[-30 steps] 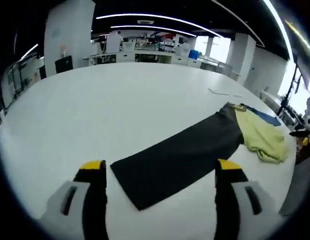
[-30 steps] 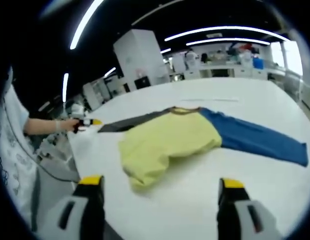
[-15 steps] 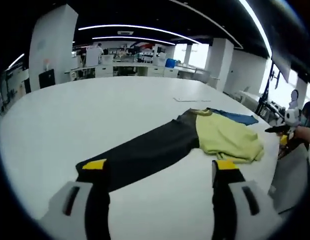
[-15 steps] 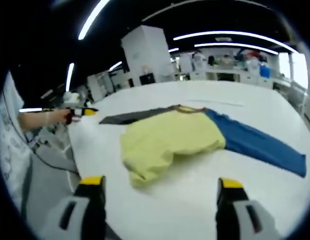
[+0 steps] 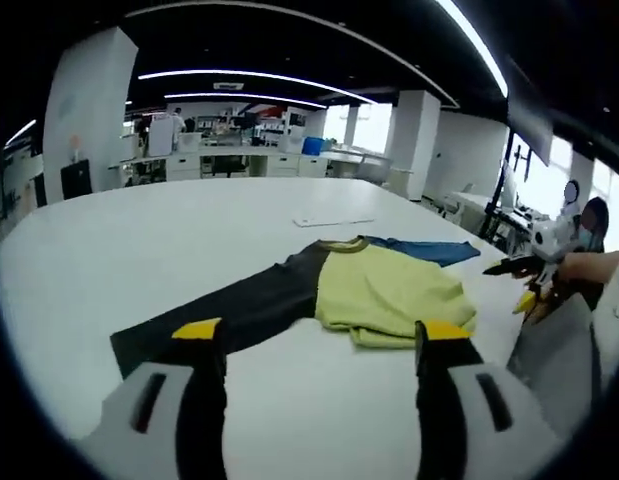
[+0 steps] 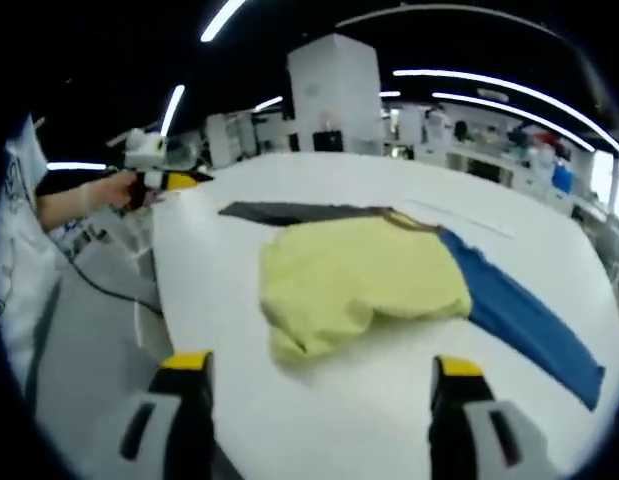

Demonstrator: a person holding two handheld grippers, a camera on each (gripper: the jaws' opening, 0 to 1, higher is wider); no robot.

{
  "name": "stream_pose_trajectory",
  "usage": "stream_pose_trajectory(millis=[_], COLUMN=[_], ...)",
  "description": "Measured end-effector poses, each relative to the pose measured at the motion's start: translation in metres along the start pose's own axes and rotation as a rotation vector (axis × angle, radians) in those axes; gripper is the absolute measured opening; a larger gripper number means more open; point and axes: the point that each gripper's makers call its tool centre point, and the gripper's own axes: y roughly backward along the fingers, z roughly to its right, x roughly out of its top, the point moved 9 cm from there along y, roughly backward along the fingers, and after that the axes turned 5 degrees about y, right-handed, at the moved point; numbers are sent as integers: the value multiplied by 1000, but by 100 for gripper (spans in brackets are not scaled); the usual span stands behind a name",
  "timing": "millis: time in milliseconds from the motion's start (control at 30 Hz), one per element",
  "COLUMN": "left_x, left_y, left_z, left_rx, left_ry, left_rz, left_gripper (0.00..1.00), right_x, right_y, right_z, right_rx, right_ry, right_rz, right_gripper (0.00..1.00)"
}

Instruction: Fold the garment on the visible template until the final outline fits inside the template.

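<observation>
Here, a long-sleeved shirt (image 5: 379, 290) lies spread on a large white table (image 5: 169, 230) in a bright open-plan room with strip lights on a dark ceiling. The shirt has a pale yellow body, one dark grey sleeve (image 5: 229, 315) and one blue sleeve (image 5: 419, 250).

In the left gripper view, the left gripper (image 5: 314, 345) rises from the bottom with its two yellow-tipped jaws spread wide and nothing between them. It hangs above the near end of the dark grey sleeve, which runs flat across the table toward the yellow body. The blue sleeve stretches away beyond the body. A thin pale sheet or strip (image 5: 331, 220), too small to tell which, lies on the table past the shirt's collar. At the right edge of this view a person's hand holds the right gripper (image 5: 524, 285) off the table's edge.

In the right gripper view, the right gripper (image 6: 319, 375) also has yellow-tipped jaws set wide apart, gripping nothing, above the table edge nearest the yellow body's rumpled, bunched-up hem. The grey sleeve extends to the left and the blue sleeve to the right, both flat. At the far left a person's hand holds the left gripper beside the table, with a cable (image 6: 109, 290) trailing below
</observation>
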Motion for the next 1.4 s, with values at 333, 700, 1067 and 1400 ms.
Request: stream_pose_trajectory(millis=[333, 700, 1067, 1400], left_x=[0, -6, -15, -20], left_y=[-8, -13, -2, -4], left_z=[35, 67, 63, 62], left_rx=[-57, -105, -103, -111], left_ry=[-45, -22, -3, 27], left_rz=[-2, 2, -7, -11], left_gripper=[71, 67, 64, 62], right_x=[10, 11, 3, 27], right_y=[-14, -43, -63, -60], right_z=[3, -3, -4, 5], right_rx=[3, 49, 21, 13], right_ry=[170, 338, 405, 338], right_rz=[-65, -181, -233, -195], right_gripper=[78, 29, 7, 0])
